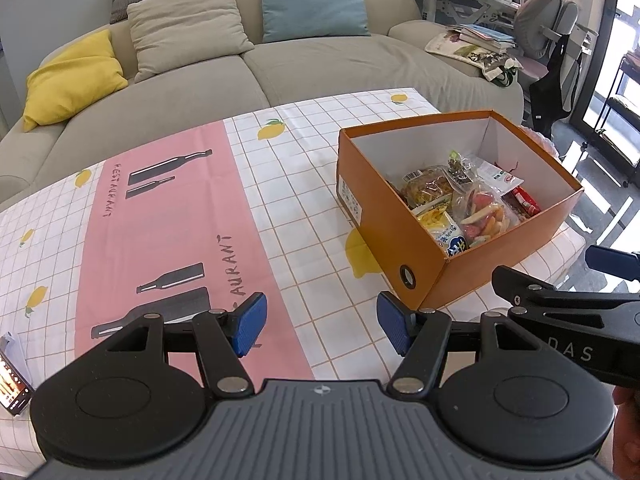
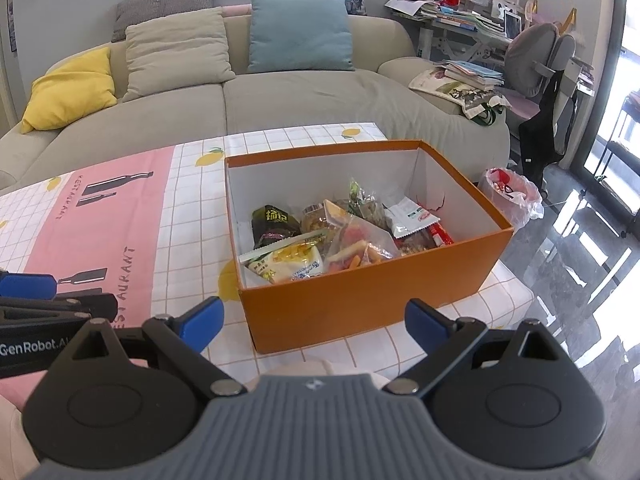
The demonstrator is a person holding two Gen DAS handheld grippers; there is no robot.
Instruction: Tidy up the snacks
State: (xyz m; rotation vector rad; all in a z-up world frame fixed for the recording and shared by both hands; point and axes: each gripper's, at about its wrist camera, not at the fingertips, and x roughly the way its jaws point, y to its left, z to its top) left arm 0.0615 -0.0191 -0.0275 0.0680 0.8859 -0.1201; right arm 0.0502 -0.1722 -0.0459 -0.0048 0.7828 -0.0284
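My left claw [image 1: 318, 326] hangs over the tablecloth [image 1: 160, 208] with its blue pads apart and nothing between them; my right claw [image 2: 314, 326] is likewise spread wide and empty, poised just short of the near wall of the orange box [image 2: 360, 300]. Past that wall the snacks [image 2: 320, 240] lie heaped in the box: a dark green packet at the left, a yellow bag in front, a clear bag of coloured crisps, a white sachet and a red one at the right. No snack shows on the cloth, so I judge the gathering done, or the sorting not yet begun; next would be reaching over the wall and down to a single packet. Beyond stands the sofa [image 2: 280, 92] with its cushions.
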